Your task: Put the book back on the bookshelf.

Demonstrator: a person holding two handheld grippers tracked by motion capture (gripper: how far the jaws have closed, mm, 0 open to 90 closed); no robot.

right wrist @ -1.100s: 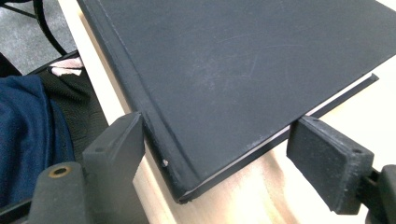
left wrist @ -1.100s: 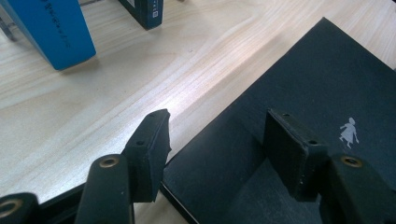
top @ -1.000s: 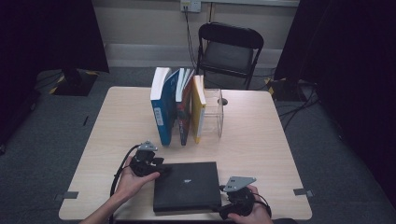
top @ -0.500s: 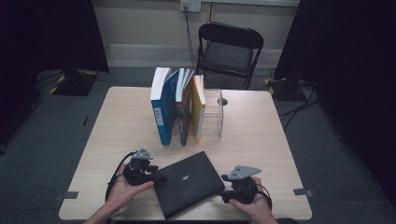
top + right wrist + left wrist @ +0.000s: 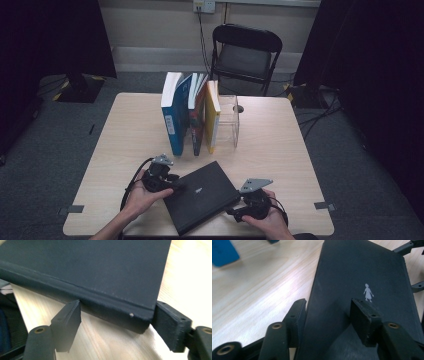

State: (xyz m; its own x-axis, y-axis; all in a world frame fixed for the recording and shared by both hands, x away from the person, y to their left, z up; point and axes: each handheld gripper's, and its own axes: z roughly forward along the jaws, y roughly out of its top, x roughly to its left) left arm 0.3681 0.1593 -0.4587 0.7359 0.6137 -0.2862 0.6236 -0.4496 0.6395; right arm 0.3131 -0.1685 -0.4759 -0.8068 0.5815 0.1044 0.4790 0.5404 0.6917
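A black hardcover book (image 5: pixel 200 195) lies skewed on the table's near side, one corner pointing at the standing books. My left gripper (image 5: pixel 176 187) is at its left corner. In the left gripper view the jaws have just closed further on the book (image 5: pixel 362 270): one pad presses the side edge and the other rests on the cover. My right gripper (image 5: pixel 231 212) is at the near right corner. Its jaws (image 5: pixel 118 303) have just opened and straddle the spine's end (image 5: pixel 100 265); the right pad touches the corner and the left pad stands off.
A row of upright books, blue (image 5: pixel 175 115) to yellow (image 5: pixel 212 117), stands mid-table against a clear plastic holder (image 5: pixel 229 122). A black folding chair (image 5: pixel 245 50) sits behind the wooden table (image 5: pixel 125 130). The book's near corner reaches the table's front edge.
The black book has turned counter-clockwise from square with the table to skewed. The left hand has slid nearer along its corner, and the right gripper has shifted to the right.
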